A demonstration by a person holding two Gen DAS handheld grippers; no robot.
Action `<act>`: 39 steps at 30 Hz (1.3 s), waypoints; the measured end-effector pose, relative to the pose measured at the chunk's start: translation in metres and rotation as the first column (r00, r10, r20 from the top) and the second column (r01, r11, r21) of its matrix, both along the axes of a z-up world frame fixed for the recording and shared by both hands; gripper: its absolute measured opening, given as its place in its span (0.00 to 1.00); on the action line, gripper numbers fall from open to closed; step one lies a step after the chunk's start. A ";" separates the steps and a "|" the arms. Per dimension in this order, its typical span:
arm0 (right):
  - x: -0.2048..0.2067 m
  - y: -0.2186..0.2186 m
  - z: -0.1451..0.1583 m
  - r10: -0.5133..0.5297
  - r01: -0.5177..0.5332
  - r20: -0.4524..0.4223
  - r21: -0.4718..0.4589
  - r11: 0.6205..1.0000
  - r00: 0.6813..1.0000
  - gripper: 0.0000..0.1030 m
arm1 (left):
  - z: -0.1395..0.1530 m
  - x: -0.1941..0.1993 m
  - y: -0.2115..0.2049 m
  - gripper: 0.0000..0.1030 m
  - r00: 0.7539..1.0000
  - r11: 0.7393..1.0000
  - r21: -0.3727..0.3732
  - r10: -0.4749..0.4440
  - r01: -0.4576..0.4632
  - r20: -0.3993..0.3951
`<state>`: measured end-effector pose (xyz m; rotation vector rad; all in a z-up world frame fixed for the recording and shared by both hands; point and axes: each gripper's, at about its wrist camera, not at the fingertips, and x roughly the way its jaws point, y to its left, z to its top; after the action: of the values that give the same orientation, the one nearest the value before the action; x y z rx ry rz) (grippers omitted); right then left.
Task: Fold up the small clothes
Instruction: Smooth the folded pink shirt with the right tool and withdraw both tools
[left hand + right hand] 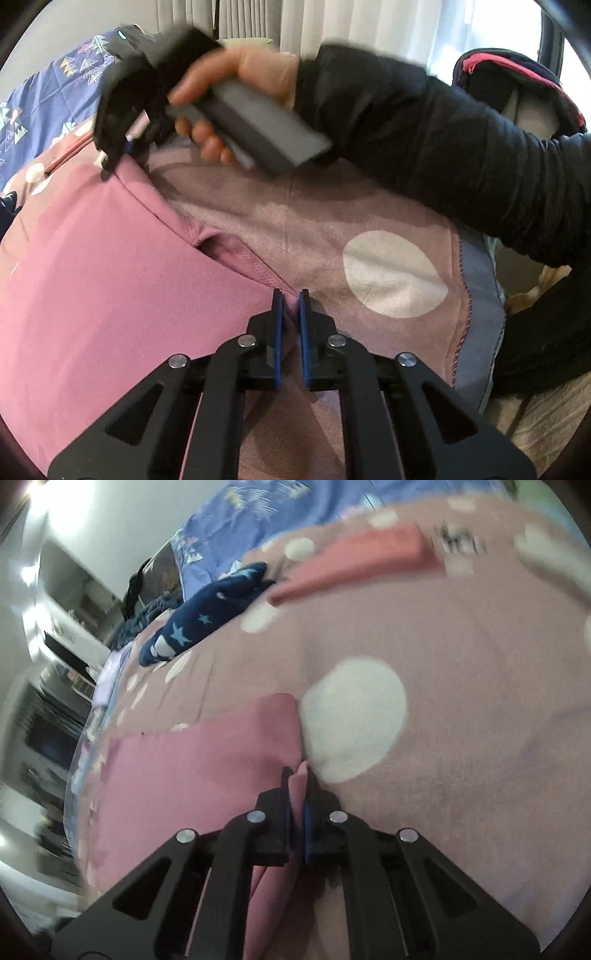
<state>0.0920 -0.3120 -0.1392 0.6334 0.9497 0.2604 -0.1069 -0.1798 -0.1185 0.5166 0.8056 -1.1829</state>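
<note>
A pink garment [110,266] lies on a mauve bedspread with white dots [391,273]. My left gripper [291,295] is shut on the garment's near corner. In the left wrist view my right gripper [110,162] is at the garment's far edge, held by a hand. In the right wrist view my right gripper [298,775] is shut on a fold of the same pink garment [199,760], which spreads out to the left over the bedspread [461,686].
A folded coral garment [354,561] and a navy star-print garment [207,616] lie farther off on the bed. A blue patterned quilt [280,513] is behind them. The bed's left edge drops to the room floor. A dark sleeve [443,140] crosses the left wrist view.
</note>
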 end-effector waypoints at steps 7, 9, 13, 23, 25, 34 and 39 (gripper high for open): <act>-0.056 -0.004 0.046 -0.052 0.062 0.106 -0.096 0.994 0.993 0.12 | 0.002 0.004 0.009 0.15 1.000 0.999 -0.034 0.017 -0.018 -0.023; -0.079 0.007 0.056 -0.006 0.022 0.133 -0.120 0.993 0.991 0.14 | 0.003 -0.003 0.010 0.28 0.999 0.999 -0.044 0.022 -0.023 -0.023; -0.123 0.040 0.060 0.070 -0.043 0.165 -0.160 0.986 0.984 0.26 | 0.002 -0.015 0.019 0.37 0.999 0.998 -0.046 0.040 -0.039 0.004; -0.172 0.102 0.038 0.122 -0.084 0.132 -0.265 0.961 0.984 0.32 | 0.020 0.005 0.146 0.46 0.903 0.899 -0.103 0.429 -0.425 0.019; -0.172 0.115 0.025 0.126 -0.097 0.062 -0.354 0.930 0.990 0.32 | 0.019 0.013 0.193 0.50 0.823 0.819 -0.119 0.567 -0.561 0.024; -0.196 0.202 0.087 0.222 -0.019 0.216 -0.672 0.740 0.951 0.42 | 0.025 0.026 0.392 0.54 0.366 0.346 -0.223 0.929 -0.911 -0.058; -0.205 0.336 0.094 0.556 -0.180 0.245 -0.779 0.601 0.794 0.54 | 0.018 0.014 0.422 0.64 0.321 0.299 -0.244 0.945 -0.923 -0.058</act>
<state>-0.1133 0.0240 -0.0450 -0.3998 0.6150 0.3696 -0.0929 0.2418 -0.1006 -0.1682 0.6778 -0.0857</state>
